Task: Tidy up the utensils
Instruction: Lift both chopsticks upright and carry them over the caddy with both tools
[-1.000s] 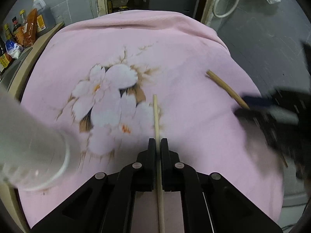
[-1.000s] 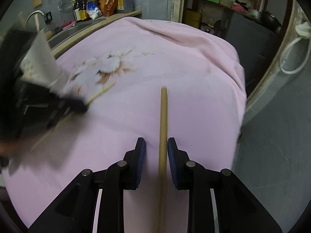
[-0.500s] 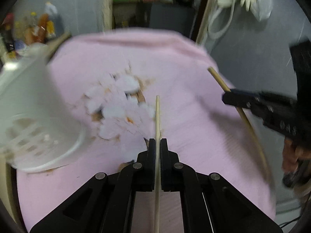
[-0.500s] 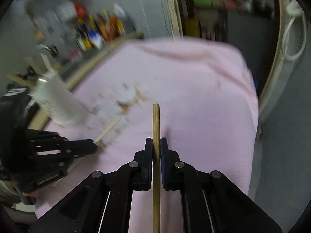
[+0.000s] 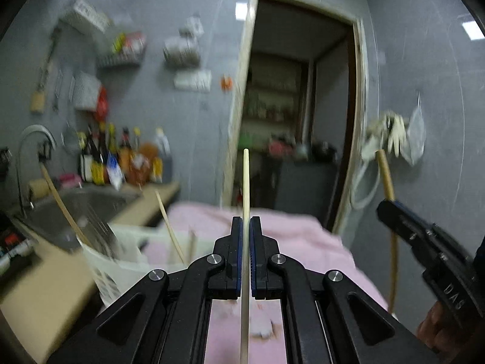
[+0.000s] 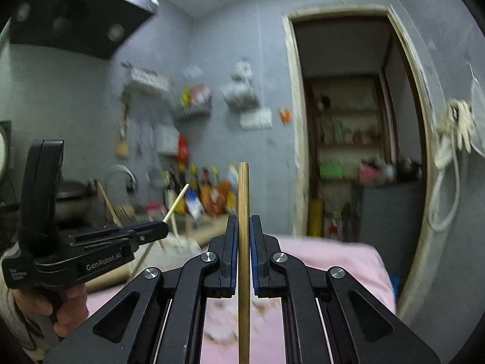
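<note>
Chopsticks are the cargo, one to each hand. The left gripper (image 5: 245,236) has its fingers pressed narrow on a pale chopstick (image 5: 245,188), which runs straight up toward twelve o'clock in the left wrist view. The right gripper (image 6: 241,236) is likewise clamped on a darker chopstick (image 6: 243,194), also pointing to twelve. Both are held aloft over the pink cloth (image 5: 291,230), touching nothing else.

At about eight o'clock of the left view stands a white utensil holder (image 5: 112,261) with other sticks already leaning in it (much blurred, so their count is unclear); that looks the likely destination.

These sticks should be light, stiff and smooth. A thin round shaft can swivel or slide between flat pads, so I judge a firm hold near mid-length best, as both have now, with enough stick left forward to lead into the holder. Breakage seems unlikely; dropping or twisting is the real hazard.
</note>
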The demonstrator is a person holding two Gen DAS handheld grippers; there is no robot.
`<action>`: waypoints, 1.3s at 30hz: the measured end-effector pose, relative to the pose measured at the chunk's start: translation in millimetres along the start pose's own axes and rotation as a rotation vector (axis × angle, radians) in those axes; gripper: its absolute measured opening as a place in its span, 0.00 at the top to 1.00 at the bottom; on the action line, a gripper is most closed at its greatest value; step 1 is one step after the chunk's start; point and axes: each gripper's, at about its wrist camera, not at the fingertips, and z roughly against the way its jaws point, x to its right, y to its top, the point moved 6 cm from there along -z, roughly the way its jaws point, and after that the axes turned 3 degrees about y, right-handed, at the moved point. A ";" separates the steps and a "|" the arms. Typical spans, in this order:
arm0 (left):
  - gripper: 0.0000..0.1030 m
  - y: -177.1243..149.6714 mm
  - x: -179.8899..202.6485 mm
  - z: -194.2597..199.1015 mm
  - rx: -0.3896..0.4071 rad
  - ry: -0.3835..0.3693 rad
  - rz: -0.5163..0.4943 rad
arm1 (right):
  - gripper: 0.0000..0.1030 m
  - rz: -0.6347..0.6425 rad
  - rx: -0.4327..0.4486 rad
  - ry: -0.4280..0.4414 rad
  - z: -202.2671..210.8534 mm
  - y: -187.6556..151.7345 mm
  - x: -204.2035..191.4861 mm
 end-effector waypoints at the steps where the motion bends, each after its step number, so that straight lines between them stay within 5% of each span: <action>1: 0.98 7.0 -3.7 5.8 0.032 0.001 0.003 | 0.95 -0.002 0.029 0.014 -2.8 7.4 -4.3; 11: 0.98 82.9 -84.6 32.5 0.278 0.051 0.132 | 0.95 -0.123 0.303 0.173 -47.9 77.6 -29.8; 19: 0.98 90.3 -150.4 26.4 0.344 0.197 0.260 | 0.95 -0.259 0.485 0.135 -76.3 91.8 -22.6; 39: 0.98 58.9 -206.0 24.8 0.460 0.330 0.435 | 0.95 -0.254 0.460 0.051 -115.8 59.3 -15.2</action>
